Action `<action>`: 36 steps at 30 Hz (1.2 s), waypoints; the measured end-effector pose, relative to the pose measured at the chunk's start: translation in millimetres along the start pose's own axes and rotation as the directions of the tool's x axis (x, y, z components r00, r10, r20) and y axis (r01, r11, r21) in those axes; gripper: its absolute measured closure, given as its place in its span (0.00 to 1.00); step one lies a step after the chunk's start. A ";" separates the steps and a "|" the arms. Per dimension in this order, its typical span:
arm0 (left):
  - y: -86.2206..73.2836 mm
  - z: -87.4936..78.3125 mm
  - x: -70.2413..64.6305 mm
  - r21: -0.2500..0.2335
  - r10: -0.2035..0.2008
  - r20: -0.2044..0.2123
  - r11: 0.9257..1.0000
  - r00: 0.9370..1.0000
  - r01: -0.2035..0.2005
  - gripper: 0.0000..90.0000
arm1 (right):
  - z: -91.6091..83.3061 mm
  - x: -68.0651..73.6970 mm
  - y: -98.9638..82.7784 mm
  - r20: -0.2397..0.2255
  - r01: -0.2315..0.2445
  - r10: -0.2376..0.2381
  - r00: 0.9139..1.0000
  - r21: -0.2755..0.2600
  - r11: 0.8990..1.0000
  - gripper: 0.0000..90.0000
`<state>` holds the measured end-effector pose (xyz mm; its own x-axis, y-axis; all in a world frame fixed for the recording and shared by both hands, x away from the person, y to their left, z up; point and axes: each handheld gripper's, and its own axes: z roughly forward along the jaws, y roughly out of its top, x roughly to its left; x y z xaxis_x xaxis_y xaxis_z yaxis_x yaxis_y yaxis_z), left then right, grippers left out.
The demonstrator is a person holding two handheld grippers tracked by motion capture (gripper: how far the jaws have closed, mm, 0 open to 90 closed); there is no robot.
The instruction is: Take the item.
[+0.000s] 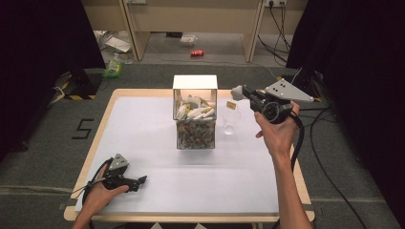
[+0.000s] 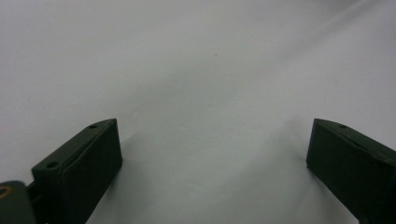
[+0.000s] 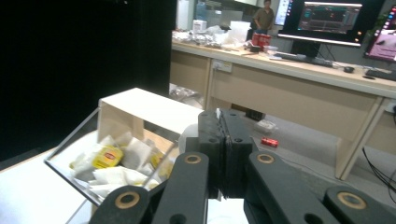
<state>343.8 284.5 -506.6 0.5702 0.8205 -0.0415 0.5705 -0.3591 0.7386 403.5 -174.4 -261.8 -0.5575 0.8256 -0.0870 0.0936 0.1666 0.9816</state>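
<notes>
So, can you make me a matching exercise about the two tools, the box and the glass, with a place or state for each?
Things:
1. left tool
2. right tool
3. box
4. glass

Places or states:
A. shut on a tea bag
B. clear, just right of the box
C. open, low by the near edge of the table
D. mid-table, with a clear front

Pairs: 1-C, 2-A, 3-D, 4-B
</notes>
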 end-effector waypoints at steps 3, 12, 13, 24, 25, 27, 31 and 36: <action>0.0 0.0 0.0 0.000 0.000 0.000 1.000 1.000 0.000 0.03 | -0.6 -6.0 -4.1 0.013 -0.009 0.009 1.000 0.009 1.000 0.99; 0.0 0.0 0.0 0.000 0.000 0.000 1.000 1.000 0.000 0.03 | 5.9 -21.6 -20.9 0.054 -0.040 0.038 0.998 0.043 0.998 0.99; 0.0 0.0 0.0 0.000 0.000 0.000 1.000 1.000 0.000 0.03 | 7.3 -23.1 -23.1 0.058 -0.046 0.043 0.997 0.048 0.998 0.99; 0.0 0.0 0.0 0.000 0.000 0.000 1.000 1.000 0.000 0.03 | 20.7 -31.5 -37.4 0.083 -0.073 0.067 0.994 0.077 0.994 0.99; 0.0 0.0 0.0 0.000 0.000 0.000 1.000 1.000 0.000 0.03 | 22.4 -32.1 -38.7 0.084 -0.073 0.067 0.994 0.080 0.994 0.99; 0.0 0.0 0.0 -0.001 -0.001 0.001 1.000 1.000 0.001 0.03 | 26.2 -32.7 -41.4 0.086 -0.079 0.072 0.994 0.085 0.993 0.99; 0.0 -0.1 0.2 0.000 0.001 0.000 1.000 1.000 -0.001 0.03 | 33.5 -33.8 -46.1 0.088 -0.090 0.082 0.993 0.092 0.992 0.99; 0.0 0.0 0.2 -0.002 0.000 0.001 1.000 1.000 0.000 0.03 | 42.3 -34.0 -50.1 0.090 -0.099 0.090 0.992 0.104 0.990 0.99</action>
<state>343.9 284.7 -506.6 0.5709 0.8200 -0.0417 0.5690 -0.3585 0.7400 452.7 -188.0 -315.2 -0.4701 0.8825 -0.0138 0.2339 0.1396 0.9622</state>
